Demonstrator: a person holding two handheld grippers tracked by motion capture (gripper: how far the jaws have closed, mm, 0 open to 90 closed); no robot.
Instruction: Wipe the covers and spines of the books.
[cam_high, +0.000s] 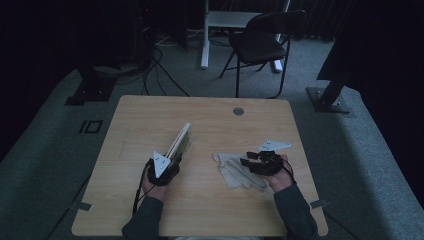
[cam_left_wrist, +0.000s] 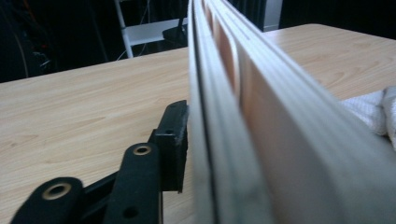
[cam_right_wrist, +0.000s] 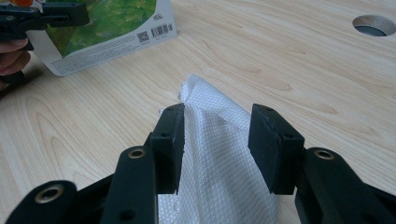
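Dim carpet and a black chair (cam_high: 260, 42) sat at the top of the high view, beyond the pale wooden table (cam_high: 210, 210) that I worked over.

My left claw (cam_high: 172, 157) was at centre-left of the high view, at the near end of a thin flat box (cam_high: 180, 142) standing on its long edge and running up and to the right. In the left claw view the box (cam_left_wrist: 261, 116) cut through the middle of the frame; one black jaw stood just beside its left face with a thin gap showing, and the other jaw was hidden behind it. So that claw was part open with the box between the jaws, not pressing where I could see.

My right claw (cam_high: 246, 161) lay right of centre, over a rumpled white cloth (cam_high: 235, 172) lying on the table. In the right claw view the cloth (cam_right_wrist: 219, 158) rose in a peak between the half-spread jaws (cam_right_wrist: 215, 147); the left pad touched it, the right pad stood clear of it. The box's printed face (cam_right_wrist: 107, 28) showed at the upper left there, well apart from the cloth.
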